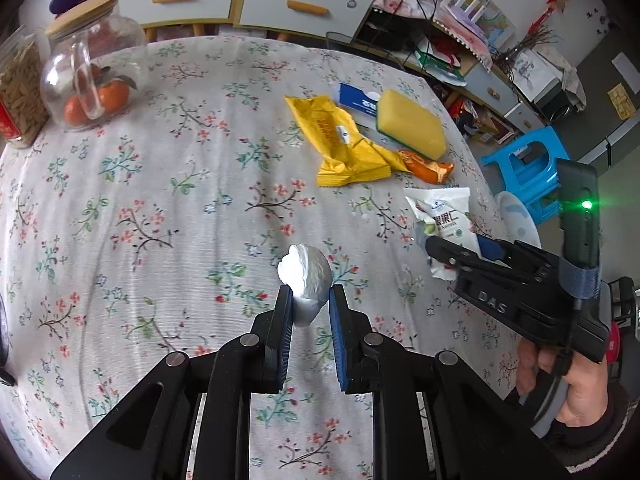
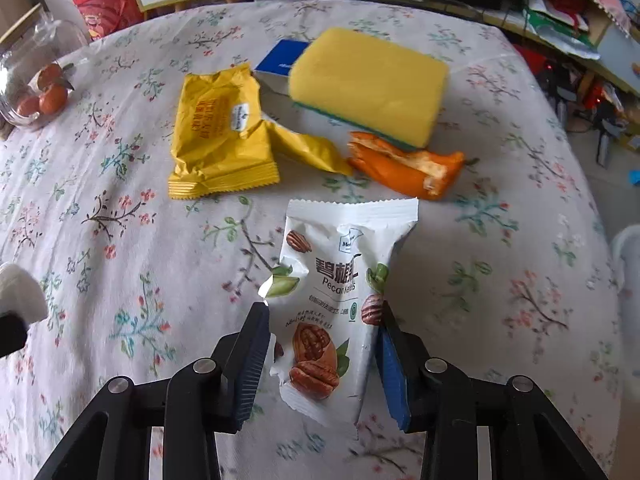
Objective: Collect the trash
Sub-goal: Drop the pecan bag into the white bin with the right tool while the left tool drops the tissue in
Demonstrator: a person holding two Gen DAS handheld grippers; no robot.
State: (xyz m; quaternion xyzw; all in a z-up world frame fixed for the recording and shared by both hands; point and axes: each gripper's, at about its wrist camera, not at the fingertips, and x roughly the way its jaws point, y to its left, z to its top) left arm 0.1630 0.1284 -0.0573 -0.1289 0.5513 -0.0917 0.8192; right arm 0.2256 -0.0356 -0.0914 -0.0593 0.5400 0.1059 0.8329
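Observation:
My left gripper (image 1: 308,294) is shut on a crumpled white tissue (image 1: 306,276) and holds it over the floral tablecloth (image 1: 160,200). My right gripper (image 2: 324,312) is open around a white pecan snack wrapper (image 2: 340,280) that lies on the cloth; the pads (image 2: 256,344) flank it and whether they touch it is unclear. This gripper also shows in the left wrist view (image 1: 440,248) at the wrapper (image 1: 444,216). A yellow wrapper (image 2: 220,140) and an orange peel piece (image 2: 404,164) lie beyond. The tissue shows at the left edge of the right wrist view (image 2: 20,292).
A yellow sponge (image 2: 368,80) rests on a blue-and-white box (image 2: 280,60). A glass jar with oranges (image 1: 92,76) and a jar of dry food (image 1: 20,88) stand at far left. A blue stool (image 1: 528,168) and cluttered shelves (image 1: 460,52) lie beyond the table's right edge.

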